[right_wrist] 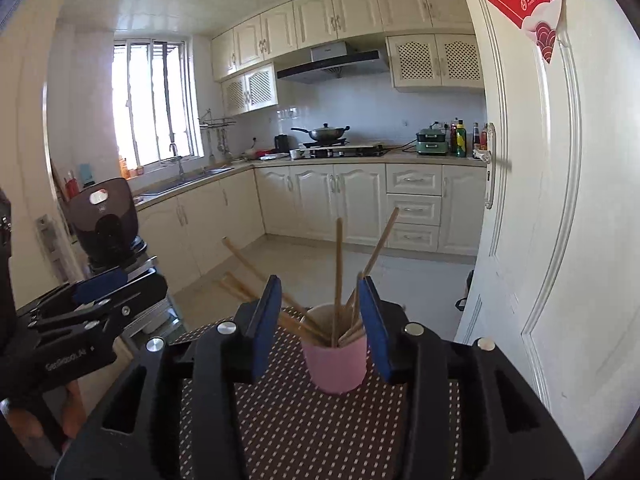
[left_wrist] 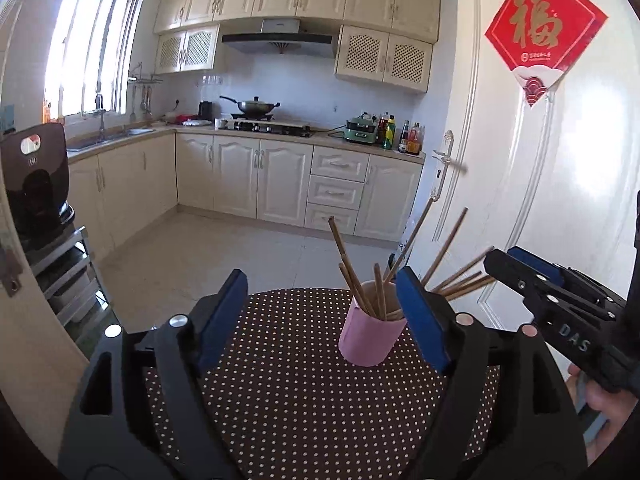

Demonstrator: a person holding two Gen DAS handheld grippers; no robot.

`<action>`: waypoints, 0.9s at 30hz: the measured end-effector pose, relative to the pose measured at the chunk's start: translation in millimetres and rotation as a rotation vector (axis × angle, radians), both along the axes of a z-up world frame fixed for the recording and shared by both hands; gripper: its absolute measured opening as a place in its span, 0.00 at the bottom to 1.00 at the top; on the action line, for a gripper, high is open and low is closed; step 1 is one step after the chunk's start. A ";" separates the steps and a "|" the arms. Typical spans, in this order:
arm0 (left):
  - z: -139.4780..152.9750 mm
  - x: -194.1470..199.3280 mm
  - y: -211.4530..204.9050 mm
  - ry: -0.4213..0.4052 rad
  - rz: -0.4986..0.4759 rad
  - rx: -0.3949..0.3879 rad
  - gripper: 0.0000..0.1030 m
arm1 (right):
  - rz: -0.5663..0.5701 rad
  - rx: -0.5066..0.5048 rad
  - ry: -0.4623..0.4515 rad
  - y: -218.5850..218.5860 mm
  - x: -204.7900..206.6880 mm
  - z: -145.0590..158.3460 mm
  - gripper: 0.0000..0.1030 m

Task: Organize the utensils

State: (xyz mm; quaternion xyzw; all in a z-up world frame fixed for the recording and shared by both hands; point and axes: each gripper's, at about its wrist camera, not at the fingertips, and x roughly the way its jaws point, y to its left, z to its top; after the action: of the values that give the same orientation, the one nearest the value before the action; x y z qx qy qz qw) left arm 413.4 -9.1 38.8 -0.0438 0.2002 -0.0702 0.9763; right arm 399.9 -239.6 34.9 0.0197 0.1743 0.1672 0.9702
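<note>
A pink cup [left_wrist: 370, 334] [right_wrist: 338, 364] stands upright on a brown dotted tablecloth [left_wrist: 288, 392] [right_wrist: 288, 420]. Several wooden chopsticks [left_wrist: 352, 276] [right_wrist: 339, 264] fan out of it. In the left wrist view my left gripper [left_wrist: 322, 292] is open. The cup sits just ahead between its blue pads, nearer the right one. My right gripper [right_wrist: 320, 284] is open too, its pads on either side of the upright chopsticks and not pressing them. Each gripper shows in the other's view: right gripper [left_wrist: 504, 256] by the fanned chopstick ends, left gripper [right_wrist: 142, 284] off to the left.
A white door [left_wrist: 560, 200] [right_wrist: 540, 240] stands close on the right. A black appliance [left_wrist: 36, 176] [right_wrist: 106, 220] sits on a metal rack at the left. Beyond the table's far edge are the tiled floor and kitchen cabinets. A hand [left_wrist: 604, 396] holds the right gripper.
</note>
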 end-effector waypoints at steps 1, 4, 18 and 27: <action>1.1 -7.2 -0.4 -0.006 -0.001 0.015 0.75 | 0.009 -0.003 -0.004 -0.9 -9.5 -0.7 0.42; 4.2 -31.7 1.1 -0.043 0.009 0.045 0.75 | 0.031 -0.017 -0.018 -0.7 -37.6 -3.2 0.45; 10.2 -178.2 9.5 -0.190 0.116 0.136 0.86 | 0.089 -0.038 -0.168 -3.6 -172.1 6.2 0.84; 1.4 -258.5 3.6 -0.262 0.134 0.189 0.89 | 0.058 -0.008 -0.255 -0.2 -246.1 -9.8 0.92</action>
State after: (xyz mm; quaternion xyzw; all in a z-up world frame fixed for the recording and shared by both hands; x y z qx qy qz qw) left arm 155.0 -5.5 40.3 0.0446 0.0736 0.0092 0.9962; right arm 153.7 -239.8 25.1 -0.0105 0.0506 0.1956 0.9793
